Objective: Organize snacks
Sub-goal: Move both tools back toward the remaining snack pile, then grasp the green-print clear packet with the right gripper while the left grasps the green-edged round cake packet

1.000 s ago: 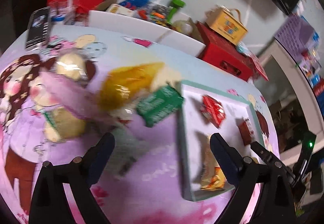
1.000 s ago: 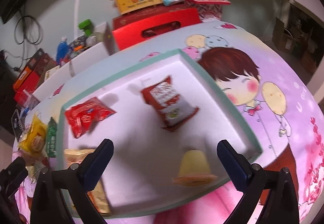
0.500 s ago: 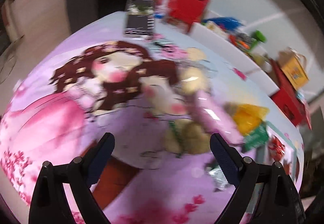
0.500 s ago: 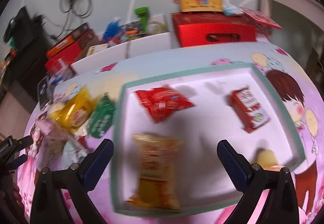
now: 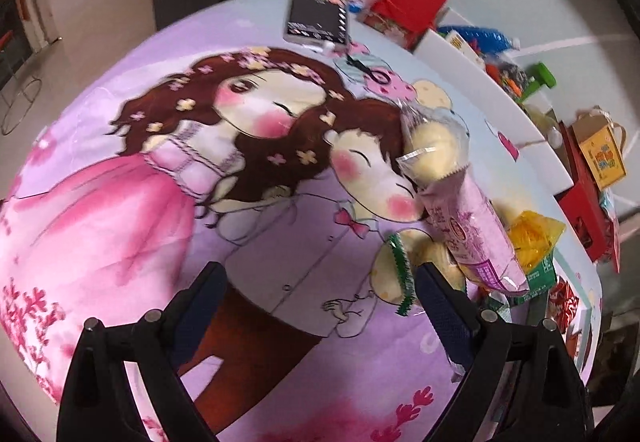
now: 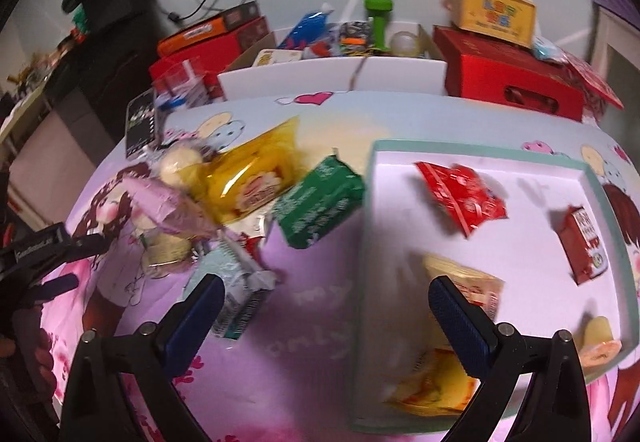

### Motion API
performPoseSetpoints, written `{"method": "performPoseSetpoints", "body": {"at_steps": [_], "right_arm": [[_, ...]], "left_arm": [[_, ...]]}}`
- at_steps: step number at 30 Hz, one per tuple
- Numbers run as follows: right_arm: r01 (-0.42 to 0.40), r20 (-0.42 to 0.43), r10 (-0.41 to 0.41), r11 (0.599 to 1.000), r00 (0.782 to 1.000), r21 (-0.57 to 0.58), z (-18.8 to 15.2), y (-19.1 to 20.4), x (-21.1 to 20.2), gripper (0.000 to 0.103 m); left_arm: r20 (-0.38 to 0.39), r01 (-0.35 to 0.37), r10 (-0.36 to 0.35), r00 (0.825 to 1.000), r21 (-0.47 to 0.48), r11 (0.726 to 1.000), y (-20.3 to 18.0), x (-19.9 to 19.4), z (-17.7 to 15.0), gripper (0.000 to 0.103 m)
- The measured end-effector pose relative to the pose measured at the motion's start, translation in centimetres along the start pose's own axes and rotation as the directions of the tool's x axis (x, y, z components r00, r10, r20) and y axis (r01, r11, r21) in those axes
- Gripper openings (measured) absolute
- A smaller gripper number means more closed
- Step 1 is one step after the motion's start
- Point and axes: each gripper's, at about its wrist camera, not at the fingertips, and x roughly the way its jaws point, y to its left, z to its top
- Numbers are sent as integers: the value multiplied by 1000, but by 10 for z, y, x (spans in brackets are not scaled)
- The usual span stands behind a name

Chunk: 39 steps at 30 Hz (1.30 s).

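both grippers are spread wide with nothing in them. the loose snacks sit in a heap on the cartoon bedsheet (image 6: 320, 322), just left of the white tray (image 6: 612, 198) that already has a few packets in it.

from the right gripper (image 6: 324, 302) the pile is up at about 10 to 11 o'clock — the green packet (image 6: 316, 202) is the closest clean pick, near 12, its long axis running diagonally from 7 to 1. the silvery wrapper (image 6: 240, 298) is touching the left finger, basically.

the left gripper (image 5: 320, 302) has the long purple bag (image 5: 468, 226) at about 1 o'clock, lying 11 to 5, so i'd guess that's its target.

only the right view shows the tray contents properly — the left one just catches its corner.
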Motion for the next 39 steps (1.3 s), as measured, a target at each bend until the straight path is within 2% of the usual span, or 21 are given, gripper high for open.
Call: {"method": "performPoseSetpoints", "body": {"at_steps": [14,23,32,39], "right_arm": [[-48,-86,39,992,996,-114,-2,40,36,103],[-60,-115,39,981,993,-183,-3,54,50,103],[-75,-157,41,974,987,-213,-11,63,64,103],[-71,-156,36,973,987,-220,-13,63,67,103]], "left_arm": [[-97,97,-87,992,109,989,-43,36,-2,95],[-100,54,-35,994,199,979,-67,53,3,95],[-85,21,5,996,304,952,-94,66,1,95],[-78,20,4,997,301,953,-91,65,0,95]]}}
